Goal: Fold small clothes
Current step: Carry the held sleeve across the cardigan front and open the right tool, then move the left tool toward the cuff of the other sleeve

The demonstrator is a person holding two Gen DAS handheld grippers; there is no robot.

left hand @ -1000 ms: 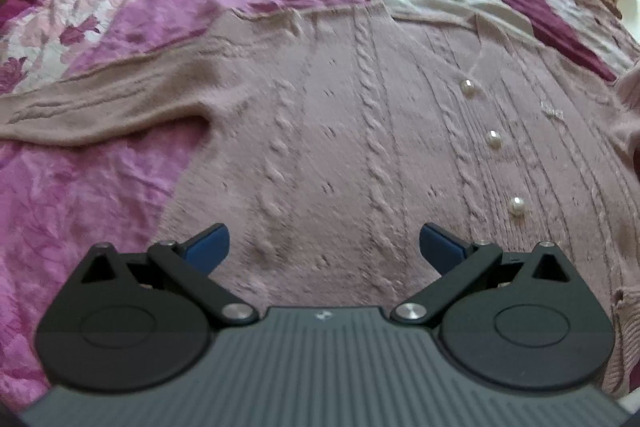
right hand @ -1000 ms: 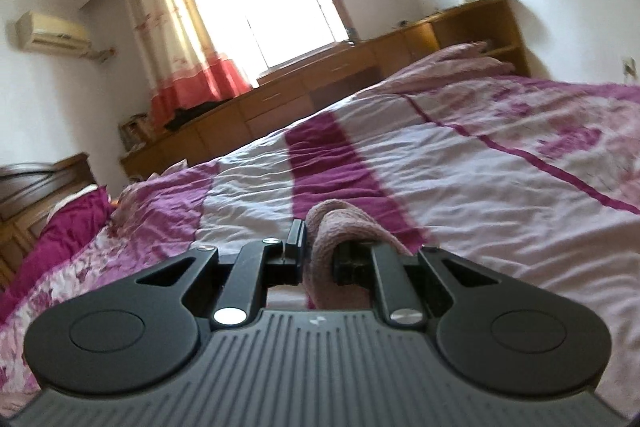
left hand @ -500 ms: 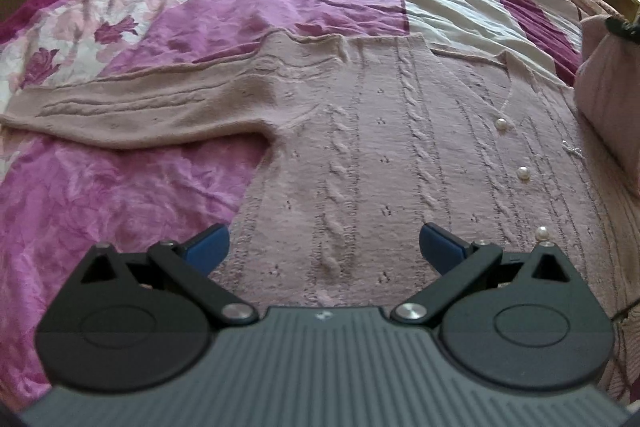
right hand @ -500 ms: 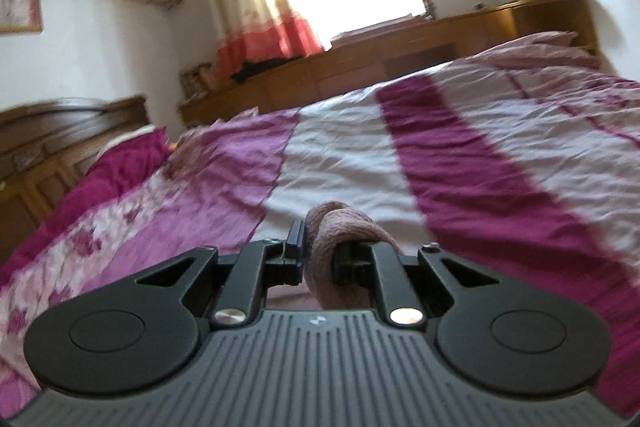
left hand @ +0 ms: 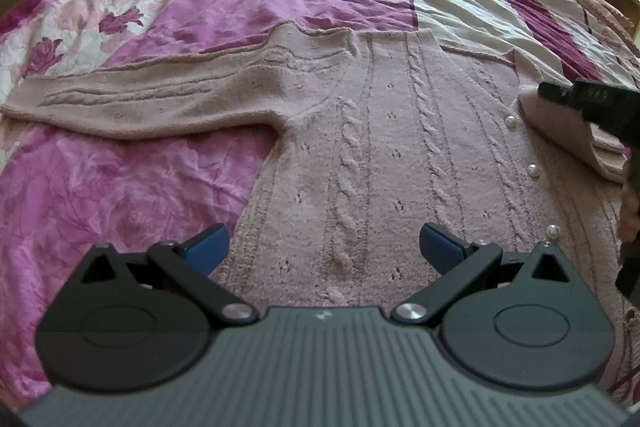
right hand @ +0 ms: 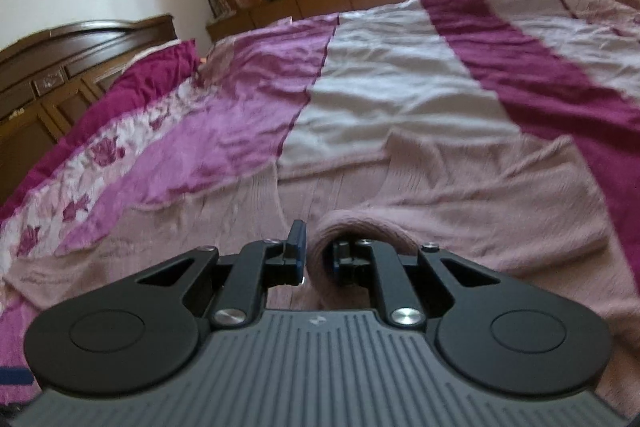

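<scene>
The cardigan (left hand: 360, 131) runs off the right edge, its far sleeve hidden. The right gripper (left hand: 576, 95) is cut off there, perhaps holding the folded sleeve

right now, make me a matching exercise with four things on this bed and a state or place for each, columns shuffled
Column one:
1. left gripper
2. right gripper
3. dusty pink cable-knit cardigan's sleeve on the floral side
4. round pearl-like buttons

Column two:
A. pinching a fold of pink knit
B. in a row down the cardigan front
C. jaws wide apart, nothing between them
D. stretched flat across the purple floral bedspread

Pairs: 1-C, 2-A, 3-D, 4-B
</scene>
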